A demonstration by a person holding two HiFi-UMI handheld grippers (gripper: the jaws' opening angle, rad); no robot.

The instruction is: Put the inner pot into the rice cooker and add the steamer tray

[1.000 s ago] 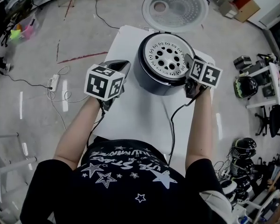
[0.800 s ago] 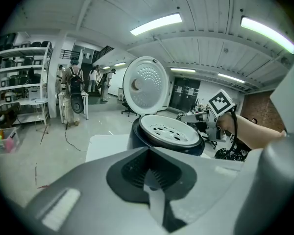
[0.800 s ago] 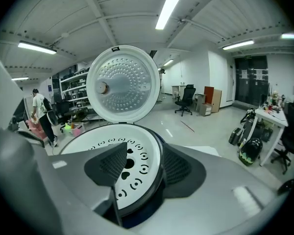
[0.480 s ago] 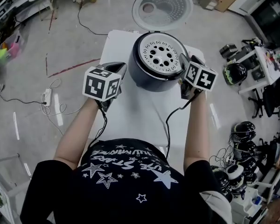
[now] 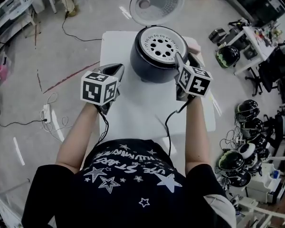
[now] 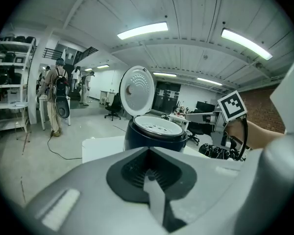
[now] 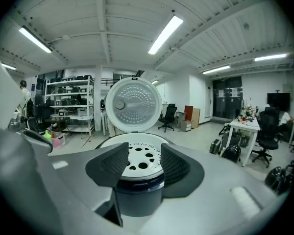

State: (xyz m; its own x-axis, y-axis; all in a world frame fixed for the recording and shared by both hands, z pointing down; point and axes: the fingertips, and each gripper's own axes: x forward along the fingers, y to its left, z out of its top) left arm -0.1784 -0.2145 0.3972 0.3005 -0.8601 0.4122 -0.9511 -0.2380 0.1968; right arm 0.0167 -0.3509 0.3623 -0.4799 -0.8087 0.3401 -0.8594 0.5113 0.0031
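left hand-held gripper [image 6: 148, 173] pressed together | right hand-held gripper [image 7: 144, 164] spread, just narrowing, empty | steamer tray [image 5: 161, 42] in rice cooker [image 5: 146, 66] on bench [image 5: 137, 110]

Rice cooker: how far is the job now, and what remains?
Done: the steamer tray sits in the top of the rice cooker; the inner pot beneath is hidden. In hand: nothing. The left gripper is shut and empty; the right gripper has jaws apart, just closing slightly, nothing between them. Left: perhaps closing the open lid.
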